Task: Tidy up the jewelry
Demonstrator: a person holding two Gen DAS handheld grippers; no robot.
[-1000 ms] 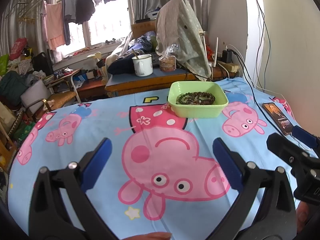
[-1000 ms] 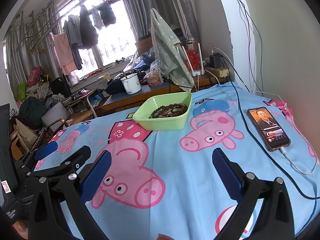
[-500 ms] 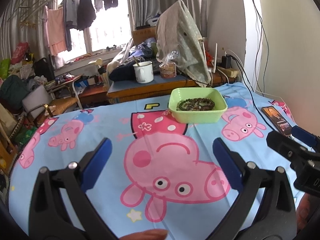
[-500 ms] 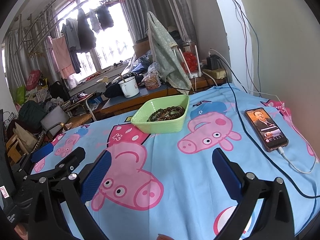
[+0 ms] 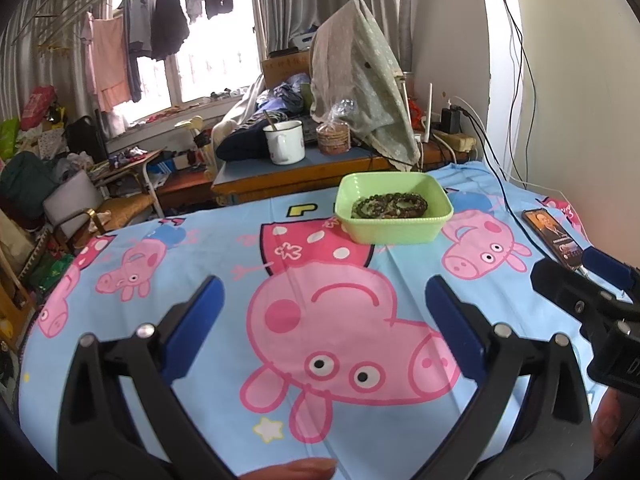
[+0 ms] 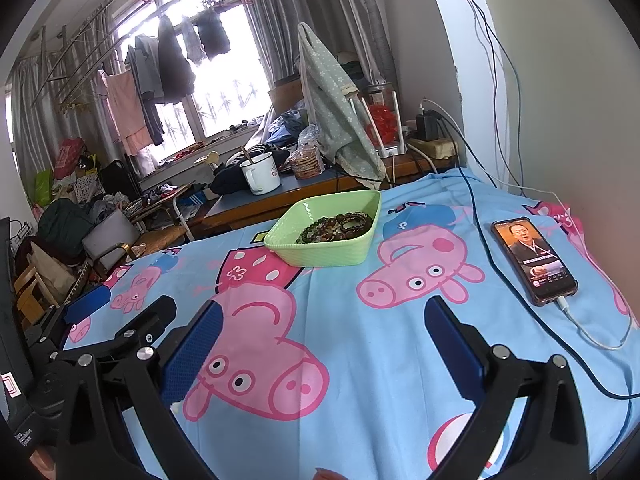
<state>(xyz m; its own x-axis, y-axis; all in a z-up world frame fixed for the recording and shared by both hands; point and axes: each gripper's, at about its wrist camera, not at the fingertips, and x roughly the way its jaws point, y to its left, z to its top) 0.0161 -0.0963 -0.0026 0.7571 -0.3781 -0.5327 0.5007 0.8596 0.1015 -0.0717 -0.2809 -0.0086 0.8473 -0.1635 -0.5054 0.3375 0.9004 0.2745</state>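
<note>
Bead bracelets (image 5: 390, 206) lie flat, coiled, in the green tray (image 5: 394, 232).

Your views: daylight from window (image 5: 200, 68) at back left, panes blown out white, hanging clothes (image 5: 168, 20) backlit, near silhouette. Bedsheet (image 5: 224, 264) evenly lit, shadows soft. Your phone screen (image 6: 534, 260) glows, readable in right view. Heavy fisheye bend at edges, black vignette in corners. Your left tool (image 5: 320, 308) slightly soft up close; mid-scene sharp.
</note>
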